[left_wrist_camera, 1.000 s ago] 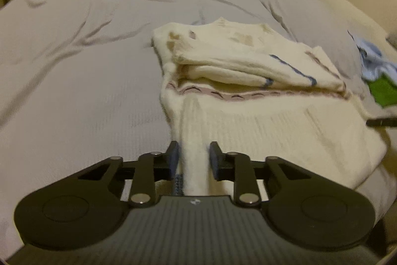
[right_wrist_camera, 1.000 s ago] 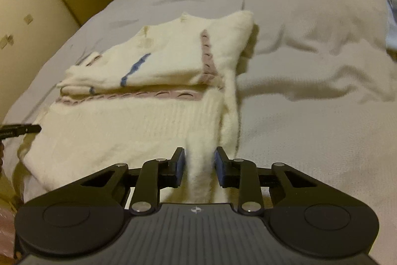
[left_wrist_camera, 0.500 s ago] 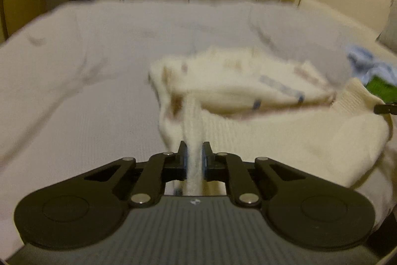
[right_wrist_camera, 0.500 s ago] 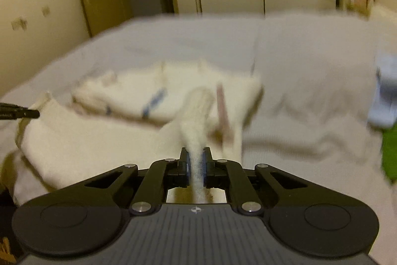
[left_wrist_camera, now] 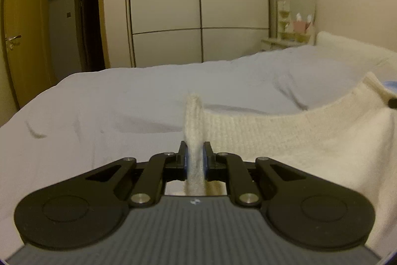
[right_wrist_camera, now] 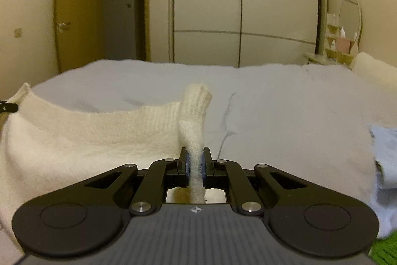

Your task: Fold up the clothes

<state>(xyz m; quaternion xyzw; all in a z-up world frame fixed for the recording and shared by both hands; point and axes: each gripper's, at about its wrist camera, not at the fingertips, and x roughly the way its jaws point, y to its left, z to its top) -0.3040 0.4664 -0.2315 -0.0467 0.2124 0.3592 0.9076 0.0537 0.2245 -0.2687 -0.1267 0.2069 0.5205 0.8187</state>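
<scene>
A cream knit sweater (left_wrist_camera: 285, 131) hangs lifted above the bed. My left gripper (left_wrist_camera: 194, 155) is shut on its left bottom corner; the hem runs off to the right, where the tip of the other gripper (left_wrist_camera: 392, 102) shows. In the right wrist view my right gripper (right_wrist_camera: 196, 157) is shut on the other corner of the sweater (right_wrist_camera: 86, 126), and the hem stretches left to the left gripper's tip (right_wrist_camera: 8, 107). The folded upper part of the sweater is hidden behind the raised hem.
The bed (left_wrist_camera: 111, 101) with a pale grey cover lies under and beyond the sweater. A light blue garment (right_wrist_camera: 387, 165) and something green (right_wrist_camera: 387, 250) lie at the right. A wardrobe (left_wrist_camera: 198, 4), an open door (left_wrist_camera: 22, 24) and a vanity shelf with mirror (left_wrist_camera: 297, 16) stand behind.
Both grippers closed on the sweater's bottom corners and raised the hem off the bed. The views tilted up from the bed to the room.
</scene>
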